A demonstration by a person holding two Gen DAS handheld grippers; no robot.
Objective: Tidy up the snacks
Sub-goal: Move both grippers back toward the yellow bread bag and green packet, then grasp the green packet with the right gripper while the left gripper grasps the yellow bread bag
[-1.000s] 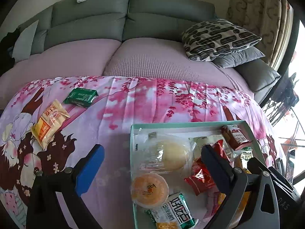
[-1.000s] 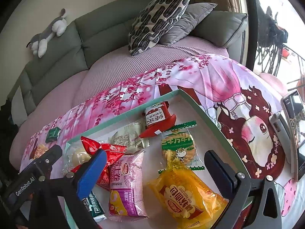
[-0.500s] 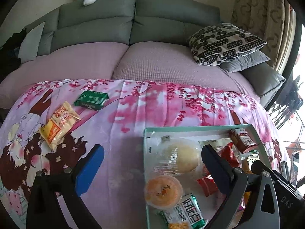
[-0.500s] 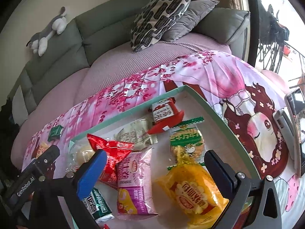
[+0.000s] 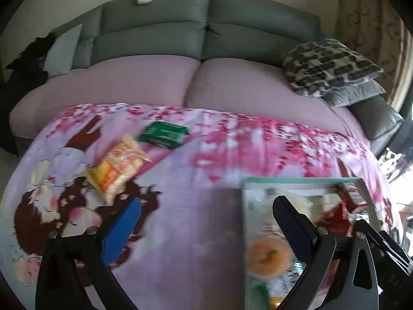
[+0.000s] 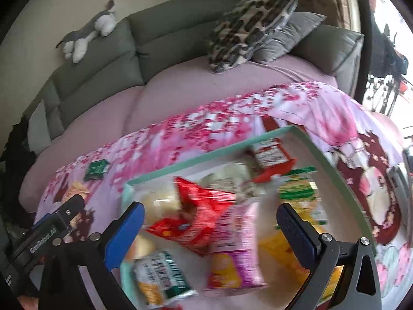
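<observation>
The left claw is wide open and holds nothing. So is the right claw, over the snack tray. Farther off, an orange packet and a green packet lie on the pink cloth.

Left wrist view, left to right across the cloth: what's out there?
Orange snack packet → green box → tray with the already sorted snacks in it.
</observation>
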